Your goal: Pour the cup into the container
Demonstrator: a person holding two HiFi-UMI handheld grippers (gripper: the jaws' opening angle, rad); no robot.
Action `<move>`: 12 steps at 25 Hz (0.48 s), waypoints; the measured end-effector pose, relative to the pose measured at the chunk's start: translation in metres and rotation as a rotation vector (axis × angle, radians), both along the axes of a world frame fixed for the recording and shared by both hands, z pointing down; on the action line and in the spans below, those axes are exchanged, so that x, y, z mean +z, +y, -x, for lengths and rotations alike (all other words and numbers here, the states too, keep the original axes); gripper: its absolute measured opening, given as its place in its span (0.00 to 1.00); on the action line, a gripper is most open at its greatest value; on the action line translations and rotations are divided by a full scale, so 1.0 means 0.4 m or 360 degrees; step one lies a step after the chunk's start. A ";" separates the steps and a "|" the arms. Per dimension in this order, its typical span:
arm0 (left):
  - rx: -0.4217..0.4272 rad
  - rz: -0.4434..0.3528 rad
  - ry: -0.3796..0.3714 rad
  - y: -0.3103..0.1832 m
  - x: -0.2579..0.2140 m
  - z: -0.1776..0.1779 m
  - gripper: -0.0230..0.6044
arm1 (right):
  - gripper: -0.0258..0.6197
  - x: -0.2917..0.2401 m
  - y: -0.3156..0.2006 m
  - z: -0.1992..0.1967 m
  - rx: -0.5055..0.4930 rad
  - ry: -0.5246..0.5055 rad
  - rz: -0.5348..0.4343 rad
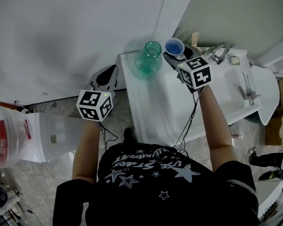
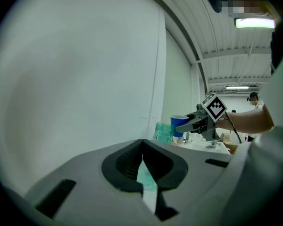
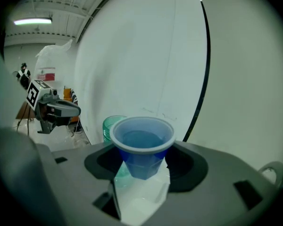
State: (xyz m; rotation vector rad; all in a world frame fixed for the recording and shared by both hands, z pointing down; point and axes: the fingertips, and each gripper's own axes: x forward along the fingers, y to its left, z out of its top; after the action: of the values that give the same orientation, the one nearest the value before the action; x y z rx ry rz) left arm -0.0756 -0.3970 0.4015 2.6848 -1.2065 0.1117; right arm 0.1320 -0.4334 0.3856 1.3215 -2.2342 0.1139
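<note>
Right gripper pinches the blue cup around its lower wall. The cup is upright w/ a level rim, and liquid shows inside a bit below the rim. It hangs in the air just beside the green glass container, on that container's right in the head view. The container stands near the far-left corner of the white table, mouth open & facing up. Left gripper is off the table's left edge, well apart from the container, jaws pressed together w/ nothing between them.

Step in hand, as I read it: get the cup over the mouth & tip it.

How to do it well:
- The mouth looks narrower than the container's body & about as wide as the cup's rim, so there's little margin. Put the pouring lip over the middle of the mouth before any tilt.
- Carry the cup level on the way across; tilt only once lined up.
- Roll the wrist slowly toward the container for a thin stream. A fast tip prob. overshoots the far side.
- Don't squeeze harder. The thin cup wall may buckle & slop the liquid.
- The container is unheld & near the table edge, so keep cup & gripper from knocking its rim.
</note>
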 end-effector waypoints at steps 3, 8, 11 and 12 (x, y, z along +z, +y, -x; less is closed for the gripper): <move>-0.0002 0.0001 0.0009 -0.004 0.002 -0.001 0.06 | 0.46 0.002 -0.011 0.007 -0.0029 0.0081 0.0006; 0.0004 -0.0001 0.0024 -0.007 0.000 -0.008 0.06 | 0.46 0.002 -0.020 0.005 -0.0057 0.0223 -0.0005; 0.0005 0.0007 0.0033 -0.009 0.004 -0.011 0.06 | 0.46 0.001 -0.026 0.005 -0.0070 0.0288 -0.0016; 0.0004 0.0009 0.0037 -0.010 0.005 -0.011 0.06 | 0.46 0.000 -0.028 0.007 -0.0076 0.0306 -0.0016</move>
State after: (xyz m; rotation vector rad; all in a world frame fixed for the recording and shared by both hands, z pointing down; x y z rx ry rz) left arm -0.0711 -0.4010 0.4036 2.6756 -1.1941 0.0840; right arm 0.1292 -0.4447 0.3857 1.2290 -2.1041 -0.0403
